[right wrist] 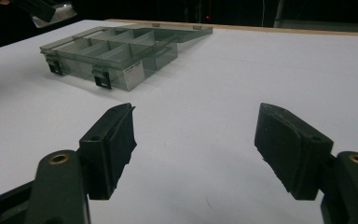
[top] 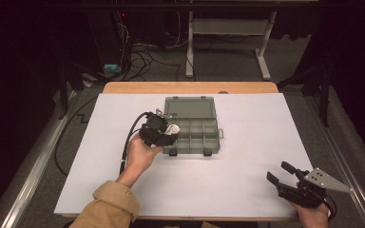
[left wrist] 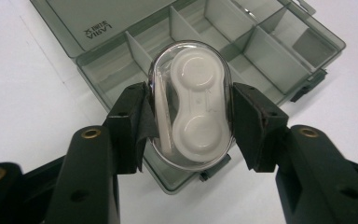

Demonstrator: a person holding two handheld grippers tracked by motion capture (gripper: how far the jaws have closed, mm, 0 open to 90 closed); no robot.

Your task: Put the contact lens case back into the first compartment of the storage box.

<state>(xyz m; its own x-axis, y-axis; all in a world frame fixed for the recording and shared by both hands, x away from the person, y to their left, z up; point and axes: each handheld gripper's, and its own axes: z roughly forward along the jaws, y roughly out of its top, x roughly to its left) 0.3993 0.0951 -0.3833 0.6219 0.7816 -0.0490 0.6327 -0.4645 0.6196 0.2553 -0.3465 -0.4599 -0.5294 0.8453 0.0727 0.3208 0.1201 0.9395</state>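
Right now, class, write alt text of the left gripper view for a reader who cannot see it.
The left claw grips a clear oval case holding a white contact-lens holder, its pads pressing on both sides. Beneath it, an open grey divided organiser box sits on the white table.

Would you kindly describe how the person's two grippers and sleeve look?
Both the left gripper and the right gripper are black, with blocky padded fingers and brass-coloured rivets. A black cable trails from the left; the right carries a grey three-cornered plate. The sleeve is tan.
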